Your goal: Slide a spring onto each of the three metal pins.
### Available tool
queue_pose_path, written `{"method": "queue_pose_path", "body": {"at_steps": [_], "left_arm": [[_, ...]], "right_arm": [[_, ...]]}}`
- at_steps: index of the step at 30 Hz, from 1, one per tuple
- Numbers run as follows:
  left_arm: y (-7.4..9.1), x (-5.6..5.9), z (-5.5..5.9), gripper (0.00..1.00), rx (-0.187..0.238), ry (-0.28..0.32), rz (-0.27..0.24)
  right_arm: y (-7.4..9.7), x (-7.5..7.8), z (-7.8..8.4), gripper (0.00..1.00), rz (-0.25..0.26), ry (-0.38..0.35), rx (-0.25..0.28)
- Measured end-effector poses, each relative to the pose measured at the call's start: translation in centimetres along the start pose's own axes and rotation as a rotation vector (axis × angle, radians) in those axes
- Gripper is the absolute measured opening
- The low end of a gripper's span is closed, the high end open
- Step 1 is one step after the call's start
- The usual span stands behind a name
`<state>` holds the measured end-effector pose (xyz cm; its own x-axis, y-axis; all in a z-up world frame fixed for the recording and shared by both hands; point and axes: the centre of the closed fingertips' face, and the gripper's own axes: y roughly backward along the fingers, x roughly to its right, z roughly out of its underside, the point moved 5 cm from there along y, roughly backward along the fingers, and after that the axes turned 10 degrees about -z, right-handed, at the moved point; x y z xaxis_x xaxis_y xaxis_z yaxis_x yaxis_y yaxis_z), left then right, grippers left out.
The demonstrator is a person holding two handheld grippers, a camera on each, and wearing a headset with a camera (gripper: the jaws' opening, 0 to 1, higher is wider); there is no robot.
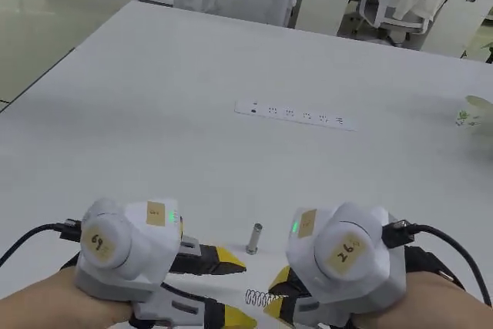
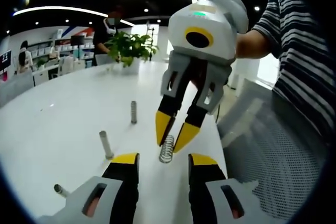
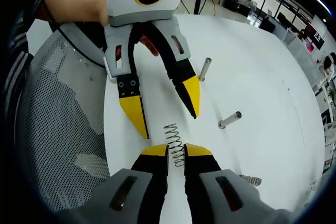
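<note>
Right tool (image 3: 176, 152) clamped on spring (image 3: 174, 139) end
Likely light and bendy (left tool (image 2: 164, 159) apart); pinch gently near one end.

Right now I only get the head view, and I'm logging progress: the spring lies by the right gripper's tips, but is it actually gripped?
Observer: Yes. In the right gripper view the right gripper is shut on the spring near one end; the rest sticks out ahead.
Operator: I count one pin. Are there more?
Observer: The left gripper view has two bare ones standing, a near pin and a far pin.
Operator: And a third?
Observer: A short piece lies flat on the table in the right gripper view, with coils on it; whether a pin is inside, I cannot tell.
</note>
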<state>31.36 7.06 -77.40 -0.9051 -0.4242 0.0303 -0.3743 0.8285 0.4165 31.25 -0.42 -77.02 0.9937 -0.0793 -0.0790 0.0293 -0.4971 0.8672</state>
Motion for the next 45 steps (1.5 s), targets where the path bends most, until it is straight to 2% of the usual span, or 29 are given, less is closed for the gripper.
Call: {"method": "queue_pose_path", "body": {"at_steps": [9, 21, 30, 45], "left_arm": [[-0.26, -0.20, -0.66, 0.18, 0.008, -0.019, 0.021], [-0.74, -0.04, -0.87, 0.07, 0.002, -0.050, 0.044], [-0.87, 0.09, -0.62, 0.06, -0.010, -0.059, 0.046], [-0.84, 0.19, -0.87, 0.03, 0.005, -0.075, 0.043]], "right_arm": [[0.27, -0.03, -0.36, 0.08, 0.002, 0.015, 0.001], [0.53, 0.07, -0.69, 0.08, 0.002, 0.006, 0.005], [0.75, 0.28, -0.78, 0.08, 0.006, 0.000, 0.007], [0.89, 0.17, -0.74, 0.08, 0.002, 0.004, 0.009]]}}
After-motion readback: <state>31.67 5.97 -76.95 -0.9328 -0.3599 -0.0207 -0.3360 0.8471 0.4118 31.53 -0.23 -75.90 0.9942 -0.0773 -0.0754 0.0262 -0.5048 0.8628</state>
